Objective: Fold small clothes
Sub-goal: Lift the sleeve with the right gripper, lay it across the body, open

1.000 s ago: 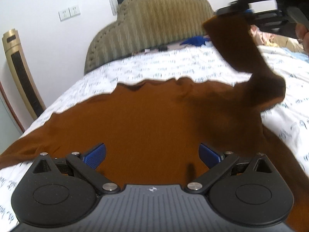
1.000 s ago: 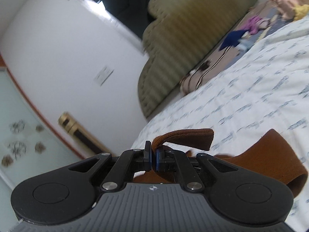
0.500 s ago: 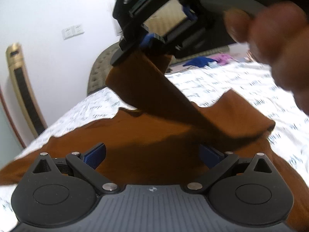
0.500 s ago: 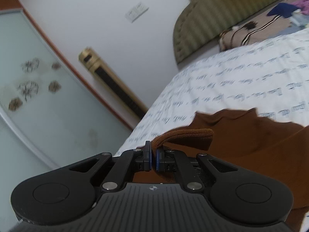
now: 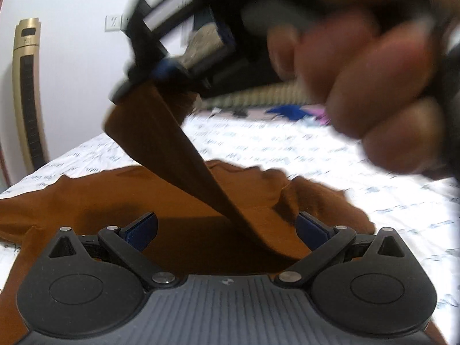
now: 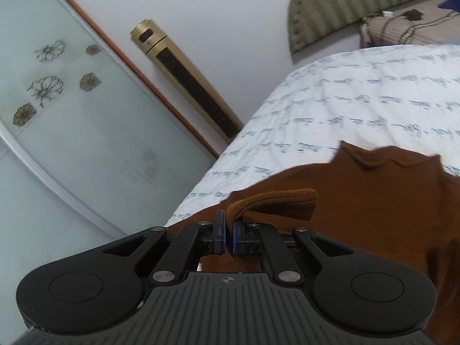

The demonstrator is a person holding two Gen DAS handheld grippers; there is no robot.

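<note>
**Left wrist, then right wrist: sleeve lifted over brown top**

Left wrist view: left gripper (image 5: 227, 227) low over a brown top (image 5: 86, 201), jaws spread wide, nothing between the 2 blue pads (image 5: 141, 227). Top lies spread on the bed (image 5: 287, 146), white sheet with small blue print. 1 sleeve (image 5: 178, 161) rises off the top as a taut diagonal strip, from near the right pad up to the right gripper (image 5: 169, 69), which is blurred and close overhead. Hand (image 5: 373, 86) wraps that gripper's handle, also blurred, filling the upper right. Gold tower fan (image 5: 27, 92) stands by the wall at left. Loose clothes (image 5: 287, 112) at the head of the bed.

Right wrist view: right gripper (image 6: 228, 235) jaws closed to a thin gap, pinching the sleeve's cuff (image 6: 276, 202); cuff end sticks out forward and right past the pads. Top (image 6: 373, 201) lies below on the bed (image 6: 359, 95), collar toward the headboard (image 6: 345, 5). Tower fan (image 6: 187, 83) against the wall; frosted glass door (image 6: 72, 100) with flower motifs at left.
</note>
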